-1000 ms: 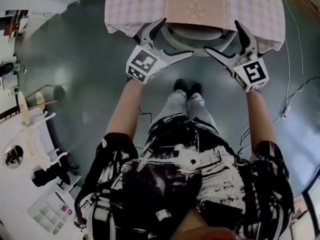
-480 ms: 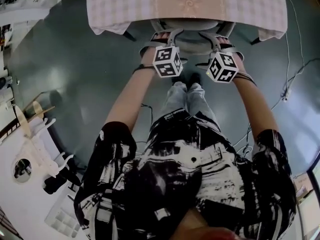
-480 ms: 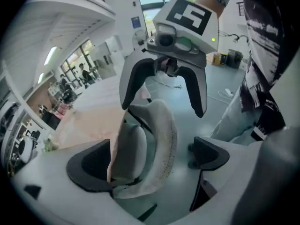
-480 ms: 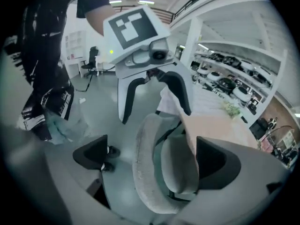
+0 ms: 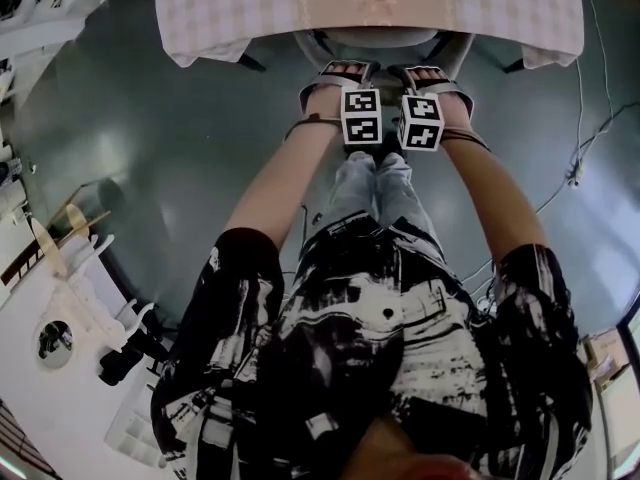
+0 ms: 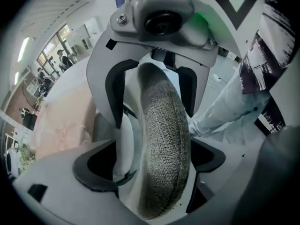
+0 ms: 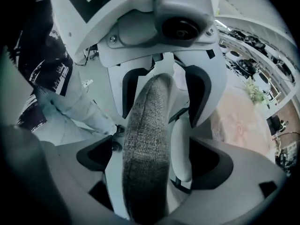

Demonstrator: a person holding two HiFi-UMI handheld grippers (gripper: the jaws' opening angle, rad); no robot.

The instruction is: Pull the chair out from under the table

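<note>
Person stands at the near side of the desk [image 5: 520,8], both arms reaching down and forward, one tool in each hand.

Left tool [image 5: 338,71] and right tool [image 5: 432,73] sit side by side, close but apart. Both point steeply down onto the chair back [image 6: 164,144].

Left tool: jaws apart, just been closing. The woven cushion and white shell of the chair back stand between them. Pads lie just beside its two faces; no press seen.

Right tool: same reading. Jaws apart, just been closing, straddling the chair back to the right of the left tool.

Chair [image 5: 370,40] is at the desk's near edge. Its seat is tucked under the checked cloth [image 5: 230,8], with only the back rim showing.

Grey floor [image 5: 150,148] all round.
</note>
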